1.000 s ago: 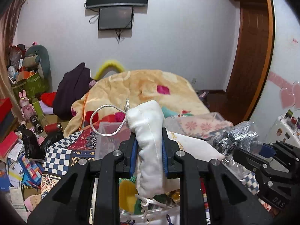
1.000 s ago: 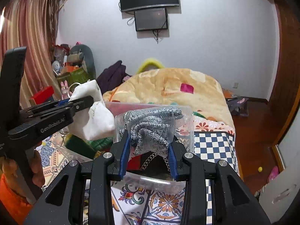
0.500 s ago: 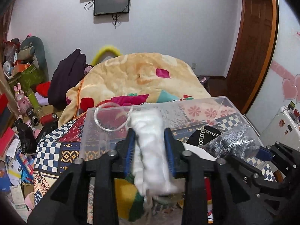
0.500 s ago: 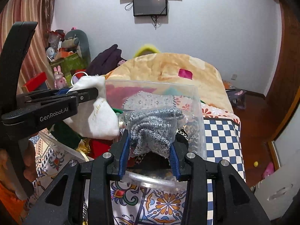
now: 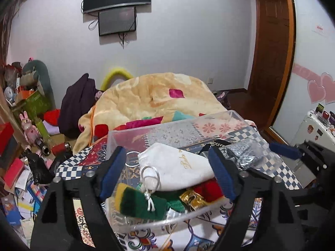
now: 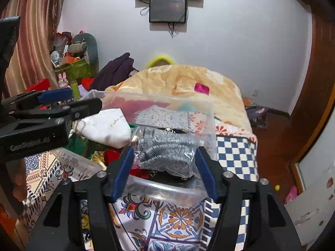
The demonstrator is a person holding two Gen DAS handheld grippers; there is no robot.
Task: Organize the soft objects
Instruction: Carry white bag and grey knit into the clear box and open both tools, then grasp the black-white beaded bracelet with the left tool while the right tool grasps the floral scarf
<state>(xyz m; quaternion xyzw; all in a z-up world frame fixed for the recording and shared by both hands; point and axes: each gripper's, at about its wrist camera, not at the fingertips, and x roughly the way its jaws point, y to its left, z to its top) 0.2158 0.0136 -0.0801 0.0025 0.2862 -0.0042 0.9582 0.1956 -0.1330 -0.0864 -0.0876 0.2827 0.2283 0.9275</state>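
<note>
A clear plastic box (image 5: 117, 138) (image 6: 207, 115) stands on a patterned cloth. A white drawstring pouch (image 5: 178, 165) (image 6: 104, 125) lies inside it on green, red and gold soft items (image 5: 144, 205). My left gripper (image 5: 167, 173) is open, its jaws wide on either side of the pouch, touching nothing. A bagged grey knit item (image 6: 167, 150) (image 5: 242, 152) lies at the box's right end. My right gripper (image 6: 165, 171) is open, its jaws apart on either side of the grey bag.
A bed with an orange blanket (image 5: 155, 98) lies behind the box. Toys, boxes and papers (image 5: 23, 125) crowd the floor at left. A wooden door (image 5: 270, 52) stands at right, and a white cabinet (image 5: 314, 125) at far right.
Both grippers lowered to the box and opened. The white pouch dropped from the left gripper into the box, and the grey bagged item was let go at the box's right end.
</note>
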